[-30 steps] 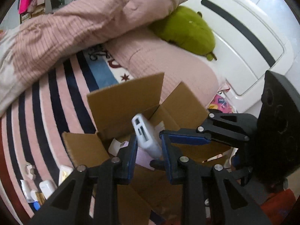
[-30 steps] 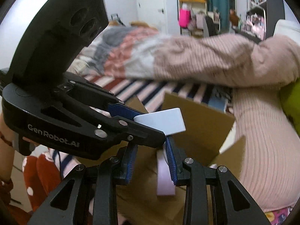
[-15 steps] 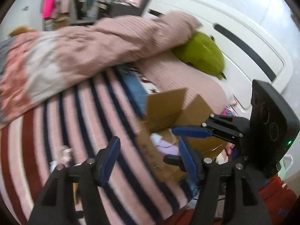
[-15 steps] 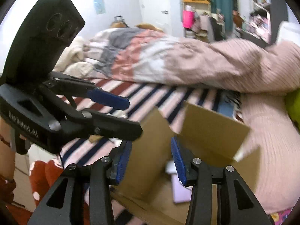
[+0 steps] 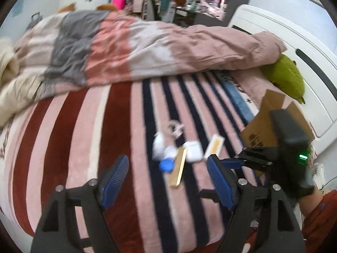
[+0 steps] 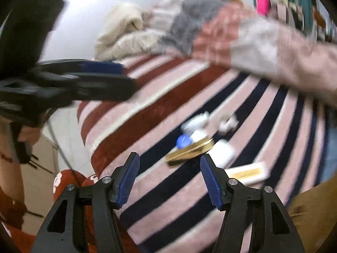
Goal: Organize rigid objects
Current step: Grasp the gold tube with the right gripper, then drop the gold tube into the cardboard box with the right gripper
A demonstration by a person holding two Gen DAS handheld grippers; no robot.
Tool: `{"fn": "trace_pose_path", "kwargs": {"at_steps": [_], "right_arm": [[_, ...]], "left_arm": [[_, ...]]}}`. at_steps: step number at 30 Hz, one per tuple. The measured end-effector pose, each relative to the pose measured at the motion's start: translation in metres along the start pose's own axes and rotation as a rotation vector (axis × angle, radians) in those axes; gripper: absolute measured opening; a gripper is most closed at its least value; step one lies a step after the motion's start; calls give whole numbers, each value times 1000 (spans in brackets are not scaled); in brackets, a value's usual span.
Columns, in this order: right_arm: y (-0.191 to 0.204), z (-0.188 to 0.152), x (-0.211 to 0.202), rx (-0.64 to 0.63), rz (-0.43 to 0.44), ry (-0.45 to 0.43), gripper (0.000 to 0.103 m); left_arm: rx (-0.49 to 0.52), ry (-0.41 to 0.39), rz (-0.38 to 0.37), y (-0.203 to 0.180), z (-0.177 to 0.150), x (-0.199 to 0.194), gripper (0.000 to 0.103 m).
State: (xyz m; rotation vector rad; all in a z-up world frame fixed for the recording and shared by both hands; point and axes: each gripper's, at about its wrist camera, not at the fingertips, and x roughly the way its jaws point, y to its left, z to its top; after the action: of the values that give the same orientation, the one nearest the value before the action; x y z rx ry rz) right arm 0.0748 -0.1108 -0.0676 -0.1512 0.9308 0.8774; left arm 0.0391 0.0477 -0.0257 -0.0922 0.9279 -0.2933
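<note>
Both tools are held wide open and empty above a plush striped blanket (image 5: 118, 126): the left tool (image 5: 167, 179) and the right tool (image 6: 169, 179). Small rigid objects are clustered on it: a flat gold box (image 6: 189, 151), a round blue cap (image 6: 183, 140), a rounded white case (image 6: 222, 152). A corrugated cardboard box (image 5: 271, 124) is seen at the right.

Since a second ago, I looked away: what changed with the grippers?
The left gripper let go of the white power bank over the cardboard box and opened. Both swung left toward the small items; the right gripper opened wider. The gold box and blue cap stayed on the striped blanket.
</note>
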Motion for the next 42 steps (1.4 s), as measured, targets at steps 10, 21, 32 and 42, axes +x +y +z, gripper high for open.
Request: {"fn": "trace_pose_path", "kwargs": {"at_steps": [10,21,32,42], "right_arm": [[-41,-18,87,317,-25,-3,33],[-41,-26,42,237,-48,93,14],[-29,-46,62,112,-174,125,14],[4,-18,-12,-24,-95,-60,13]], "left_arm": [[-59,26,32,41,-43,9,74],[-37,0,-14,29,-33,12,74],[-42,44,-10,25,-38,18,74],[30,-22,-229,-34,8,5,65]]}}
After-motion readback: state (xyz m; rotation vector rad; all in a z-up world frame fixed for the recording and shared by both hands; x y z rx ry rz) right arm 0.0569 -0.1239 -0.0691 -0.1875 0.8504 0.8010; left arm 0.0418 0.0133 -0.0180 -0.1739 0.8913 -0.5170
